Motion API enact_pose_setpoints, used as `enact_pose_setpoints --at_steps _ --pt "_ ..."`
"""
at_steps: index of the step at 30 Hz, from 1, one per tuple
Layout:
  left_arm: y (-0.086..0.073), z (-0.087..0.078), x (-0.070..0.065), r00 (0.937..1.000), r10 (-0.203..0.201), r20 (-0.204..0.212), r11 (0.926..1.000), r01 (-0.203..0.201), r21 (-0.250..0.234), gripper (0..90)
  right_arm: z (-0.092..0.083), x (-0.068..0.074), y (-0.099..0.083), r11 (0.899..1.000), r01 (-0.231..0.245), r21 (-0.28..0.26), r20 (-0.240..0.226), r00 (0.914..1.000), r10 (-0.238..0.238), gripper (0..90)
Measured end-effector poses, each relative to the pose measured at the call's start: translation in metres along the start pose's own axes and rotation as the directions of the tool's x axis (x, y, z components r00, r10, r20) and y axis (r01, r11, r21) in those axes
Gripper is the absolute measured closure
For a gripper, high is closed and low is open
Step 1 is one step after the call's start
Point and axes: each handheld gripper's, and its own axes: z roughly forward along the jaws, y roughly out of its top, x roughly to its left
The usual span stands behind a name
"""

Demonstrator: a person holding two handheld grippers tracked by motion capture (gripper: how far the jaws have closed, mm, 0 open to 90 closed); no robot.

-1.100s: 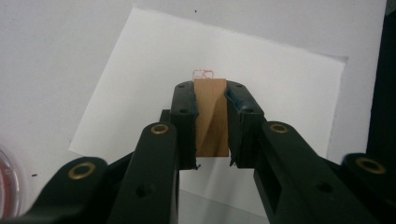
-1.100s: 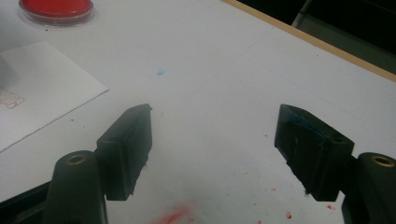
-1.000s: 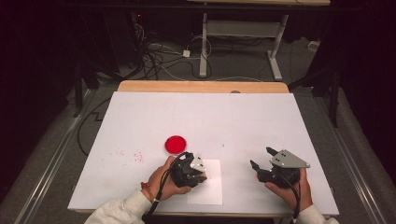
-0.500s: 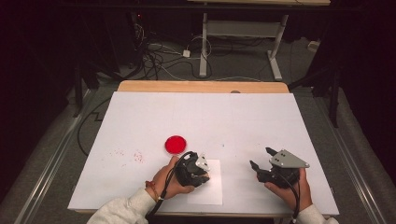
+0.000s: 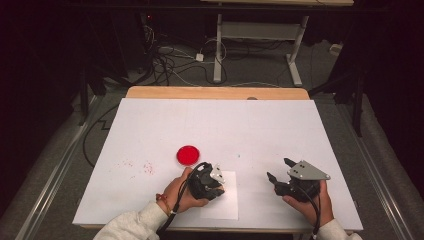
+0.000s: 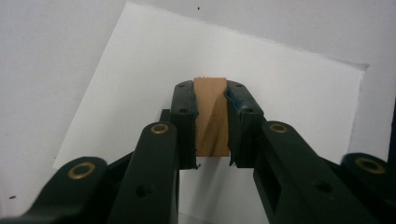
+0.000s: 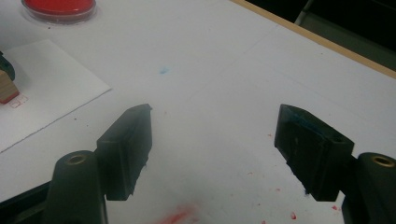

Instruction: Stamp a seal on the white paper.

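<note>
Basically a stamping job: the left tongs (image 6: 211, 126) are clamped on a small wooden stamp (image 6: 211, 116), held over the sheet of paper (image 5: 227, 202) near the front edge of the table (image 5: 280, 120). In the right gripper view the stamp's (image 7: 6, 88) red base sits just above or on the paper (image 7: 46, 88) beside a faint red square mark; actual contact I cannot tell. To do it well I'd keep the stamp square to the sheet, press straight down, no sliding, then lift straight off so the print stays sharp. Grip looks centred between both pads, so tilt seems unlikely. The right tongs (image 7: 212, 140) stand wide open with nothing between them, off to the side above bare table, well apart from the paper. Could pin the sheet if it lifts with the stamp. The red ink pad (image 5: 188, 155) lies just beyond the left hand (image 5: 182, 192), close for re-inking. Red ink specks (image 5: 145, 167) stain the table to its left. Nothing blocks the paper.
</note>
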Motion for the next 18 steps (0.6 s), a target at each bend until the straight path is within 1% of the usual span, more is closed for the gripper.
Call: enact_pose_setpoints --at_steps 18 --pt "0.0001 0.0007 -0.0007 1.0 0.002 -0.005 1.0 -0.002 0.003 74.0 -0.0003 0.0004 -0.0001 1.0 -0.001 0.003 0.001 1.0 0.001 28.0"
